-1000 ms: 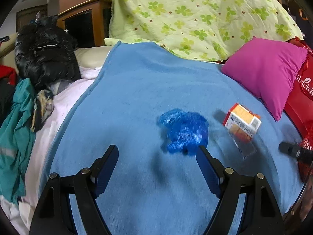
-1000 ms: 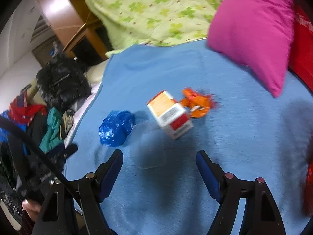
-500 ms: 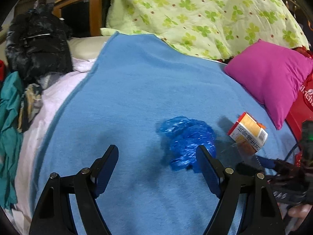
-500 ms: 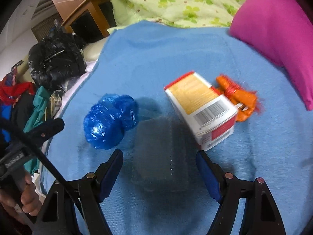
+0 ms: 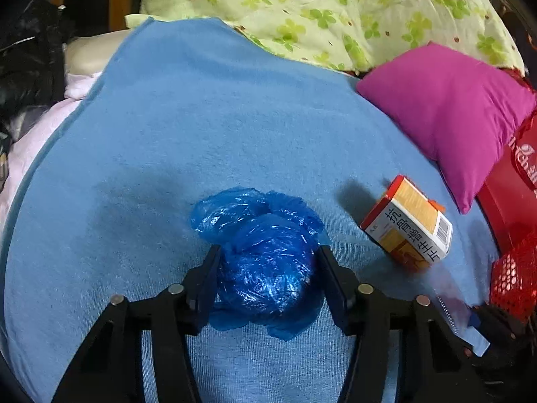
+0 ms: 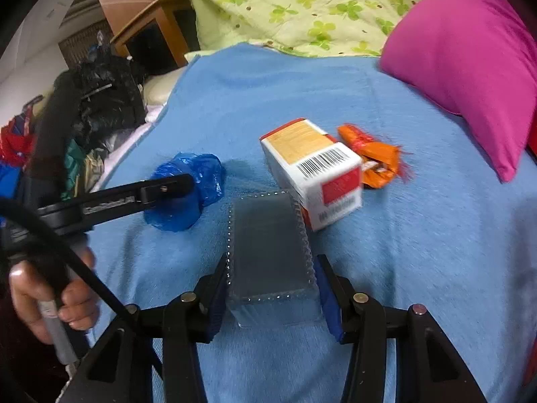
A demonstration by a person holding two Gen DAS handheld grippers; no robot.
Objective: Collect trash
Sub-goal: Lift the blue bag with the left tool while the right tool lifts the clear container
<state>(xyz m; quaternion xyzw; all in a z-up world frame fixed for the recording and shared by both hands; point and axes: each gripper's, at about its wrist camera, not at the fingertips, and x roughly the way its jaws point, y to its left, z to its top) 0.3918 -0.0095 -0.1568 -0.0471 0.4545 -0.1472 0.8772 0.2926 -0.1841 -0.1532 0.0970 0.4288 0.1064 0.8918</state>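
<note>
Angling downward over the blue blanket (image 5: 208,127), the left gripper (image 5: 267,270) has just closed around one crumpled blue plastic bag (image 5: 265,262), the right gripper (image 6: 272,283) around one clear plastic tray (image 6: 268,241); one medicine box (image 6: 312,164) and one orange wrapper (image 6: 372,156) lie beyond.

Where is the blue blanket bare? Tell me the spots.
Bare: the far stretch of the blue blanket below the green quilt, and its left side. Crowded: the near right, with blue bag, box, orange wrapper, clear tray.
</note>
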